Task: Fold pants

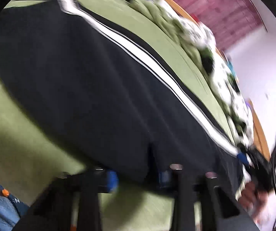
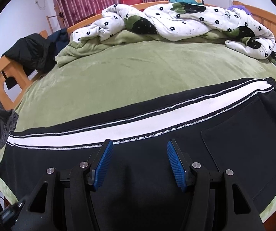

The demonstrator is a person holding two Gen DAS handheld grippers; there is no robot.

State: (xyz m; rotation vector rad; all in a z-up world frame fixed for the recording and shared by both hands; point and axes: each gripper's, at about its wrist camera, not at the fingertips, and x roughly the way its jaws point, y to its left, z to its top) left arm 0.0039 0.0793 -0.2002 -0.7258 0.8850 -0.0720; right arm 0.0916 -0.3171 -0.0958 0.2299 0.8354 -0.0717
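Lying flat along the near edge of the bed (image 2: pixel 118 73), one pair of black pants (image 2: pixel 157 173) with a white side stripe awaits its first fold. From the left wrist, blurred, the left gripper (image 1: pixel 138 175) has its fingers closing over the fabric's near edge; contact I cannot tell. From the right wrist, the right gripper (image 2: pixel 139 163) hovers, fingers apart, empty; next it needs a pinch.
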